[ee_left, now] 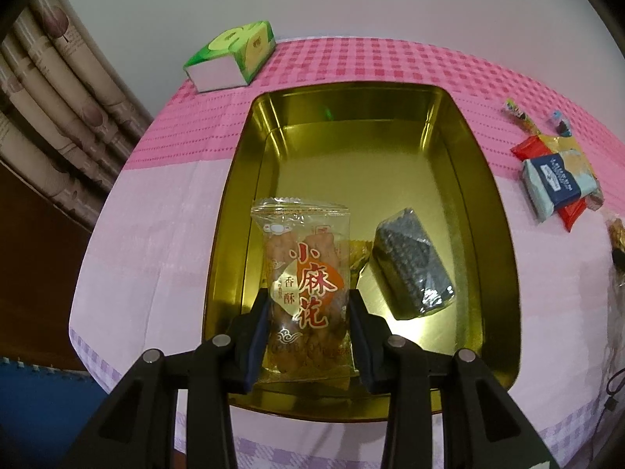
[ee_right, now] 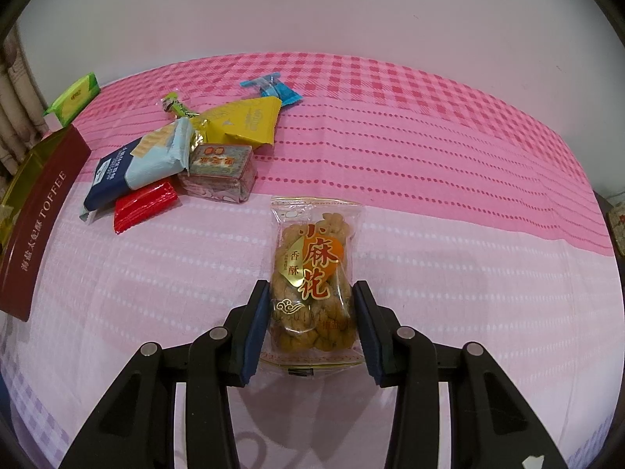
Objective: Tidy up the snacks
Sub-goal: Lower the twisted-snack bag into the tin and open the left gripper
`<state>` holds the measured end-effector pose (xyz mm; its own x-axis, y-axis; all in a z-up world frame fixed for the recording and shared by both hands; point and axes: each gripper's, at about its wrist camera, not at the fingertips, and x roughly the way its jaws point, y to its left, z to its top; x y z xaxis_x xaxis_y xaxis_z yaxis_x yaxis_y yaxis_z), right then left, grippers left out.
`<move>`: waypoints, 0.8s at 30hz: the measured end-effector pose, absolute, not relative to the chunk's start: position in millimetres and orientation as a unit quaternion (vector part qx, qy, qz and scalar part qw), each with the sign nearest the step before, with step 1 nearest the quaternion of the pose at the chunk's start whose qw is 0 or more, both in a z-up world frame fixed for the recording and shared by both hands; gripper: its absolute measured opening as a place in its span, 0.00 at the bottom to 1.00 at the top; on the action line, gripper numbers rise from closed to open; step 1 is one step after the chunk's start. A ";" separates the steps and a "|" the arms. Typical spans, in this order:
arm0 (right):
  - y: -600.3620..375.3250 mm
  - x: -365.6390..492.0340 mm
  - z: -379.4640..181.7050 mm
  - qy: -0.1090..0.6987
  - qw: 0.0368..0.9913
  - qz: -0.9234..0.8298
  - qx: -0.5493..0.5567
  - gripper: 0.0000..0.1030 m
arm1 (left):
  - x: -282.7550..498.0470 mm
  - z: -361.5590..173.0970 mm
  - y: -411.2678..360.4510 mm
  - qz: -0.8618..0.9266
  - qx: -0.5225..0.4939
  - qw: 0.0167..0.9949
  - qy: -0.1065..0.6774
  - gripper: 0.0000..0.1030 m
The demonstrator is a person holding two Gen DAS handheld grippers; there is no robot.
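A clear packet of fried dough twists [ee_left: 306, 293] is clamped between the pads of the left gripper [ee_left: 308, 336], which is angled steeply down over the near end of the golden tin [ee_left: 492, 234]. The packet hangs above the tin floor; a dark wrapped snack [ee_left: 412, 264] already lies inside, just beside it. A second, matching packet [ee_right: 316, 277] is clamped by the right gripper [ee_right: 312, 336], tilted down over the pale part of the counter [ee_right: 488, 293], well apart from the heap of loose snacks [ee_right: 164, 160] further back.

Both packets are judged light, with slippery film and brittle contents that would crush under a hard squeeze. They are best held across the padded middle, as is done here, rather than by the thin sealed edges. A green tissue box [ee_left: 234, 54] stands behind the tin.
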<state>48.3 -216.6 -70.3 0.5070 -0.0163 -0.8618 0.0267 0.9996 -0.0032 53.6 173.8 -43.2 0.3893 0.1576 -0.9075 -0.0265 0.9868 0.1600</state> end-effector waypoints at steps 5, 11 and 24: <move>-215.0 47.1 -69.5 0.498 0.867 -0.015 0.007 0.37 | 52.3 -48.2 180.0 0.058 0.050 0.831 0.552 0.37; -214.8 44.2 -68.3 0.502 0.865 -0.019 0.010 0.37 | 51.9 -50.3 183.7 0.059 0.044 0.833 0.548 0.39; -199.7 29.8 -44.5 0.489 0.872 -0.025 0.015 0.37 | 42.7 -37.1 184.2 0.051 0.044 0.849 0.524 0.54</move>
<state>29.8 -199.7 -44.5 0.5211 -0.0297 -0.8530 0.0584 0.9983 0.0010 42.7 184.2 -37.1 0.4464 0.1323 -0.8850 -0.0393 0.9909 0.1284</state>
